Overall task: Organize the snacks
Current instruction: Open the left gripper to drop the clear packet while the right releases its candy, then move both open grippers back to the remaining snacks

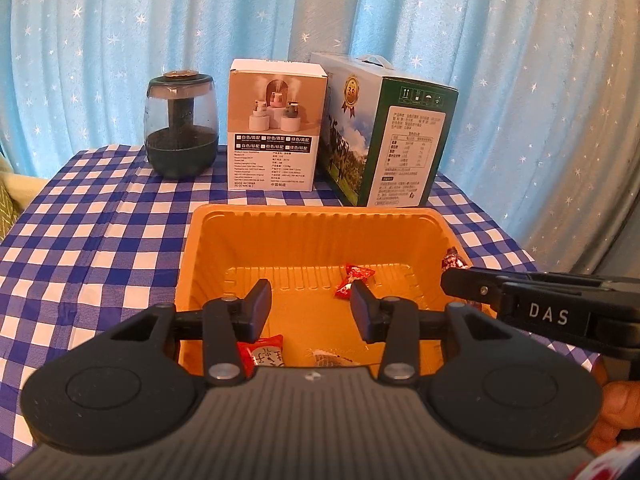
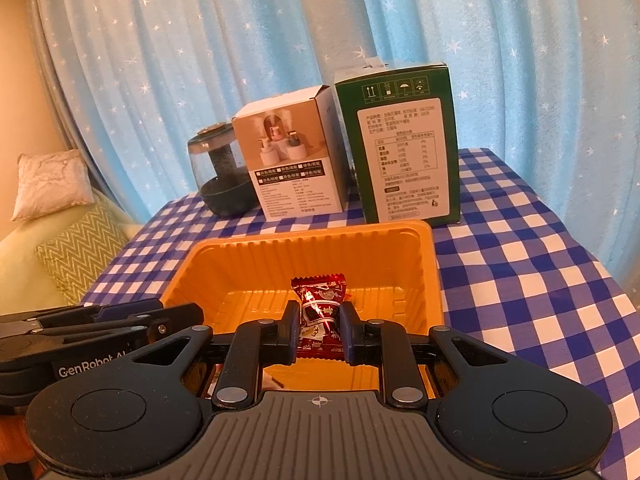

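An orange plastic tray [image 1: 312,226] stands on the checked table, also in the right wrist view [image 2: 312,242]. My left gripper [image 1: 311,306] is open and empty above the tray's near half. A red wrapped candy [image 1: 352,280] lies on the tray floor, and a red-and-white snack packet [image 1: 262,354] and a clear-wrapped snack [image 1: 326,356] lie near its front wall. My right gripper [image 2: 319,330] is shut on a dark red wrapped candy [image 2: 320,304] over the tray; it shows from the side in the left wrist view [image 1: 454,276]. My left gripper shows at the left of the right wrist view [image 2: 176,318].
At the table's back stand a dark glass humidifier [image 1: 182,124], a white product box [image 1: 276,126] and a green carton with a handle [image 1: 384,132]. A blue star-patterned curtain [image 1: 320,8] hangs behind. A sofa with cushions [image 2: 76,248] is left of the table.
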`<state>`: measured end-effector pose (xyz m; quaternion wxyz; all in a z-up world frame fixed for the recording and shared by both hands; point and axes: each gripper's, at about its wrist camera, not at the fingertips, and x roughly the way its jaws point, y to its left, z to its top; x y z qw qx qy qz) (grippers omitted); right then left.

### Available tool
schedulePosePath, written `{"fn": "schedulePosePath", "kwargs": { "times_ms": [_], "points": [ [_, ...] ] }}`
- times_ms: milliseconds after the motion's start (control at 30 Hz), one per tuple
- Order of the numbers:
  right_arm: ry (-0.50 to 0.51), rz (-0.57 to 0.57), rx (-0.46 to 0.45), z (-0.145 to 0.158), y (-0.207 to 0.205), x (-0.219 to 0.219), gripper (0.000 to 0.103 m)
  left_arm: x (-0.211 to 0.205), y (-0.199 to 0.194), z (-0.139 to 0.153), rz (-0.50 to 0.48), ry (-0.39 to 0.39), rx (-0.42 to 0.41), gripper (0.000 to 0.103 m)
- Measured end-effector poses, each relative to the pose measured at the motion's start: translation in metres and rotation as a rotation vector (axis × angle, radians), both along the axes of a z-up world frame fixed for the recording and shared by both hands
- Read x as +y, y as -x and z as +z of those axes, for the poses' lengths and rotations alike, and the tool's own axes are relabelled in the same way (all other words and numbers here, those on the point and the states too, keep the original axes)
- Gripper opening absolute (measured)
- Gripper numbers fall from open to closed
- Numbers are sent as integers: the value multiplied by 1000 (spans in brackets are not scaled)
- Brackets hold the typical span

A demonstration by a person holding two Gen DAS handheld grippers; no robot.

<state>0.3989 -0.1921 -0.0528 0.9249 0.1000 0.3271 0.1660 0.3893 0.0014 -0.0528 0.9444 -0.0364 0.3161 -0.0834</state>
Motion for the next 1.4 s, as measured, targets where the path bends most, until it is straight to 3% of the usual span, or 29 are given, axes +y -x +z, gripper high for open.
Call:
{"fn": "schedulePosePath", "kwargs": {
  "times_ms": [167,233,267,300,833,1400],
  "points": [
    [-45,21,11,0,-1,-1,23,3,0,0,9,-1,3,42],
    [-59,16,24,-2,-3,-2,38,4,0,-1,10,-5,3,42],
    [-64,7,27,-2,-3,-3,52,4,0,-1,9,-7,4,43],
    [-69,0,24,-2,-3,-5,54,4,0,-1,8,-9,5,43],
    [-33,-32,17,1,0,-10,54,6,3,0,11,-23,-1,47],
    [-4,-65,-21,18,26,-21,54,6,37,22,-9,-29,-43,70]
  ]
}}
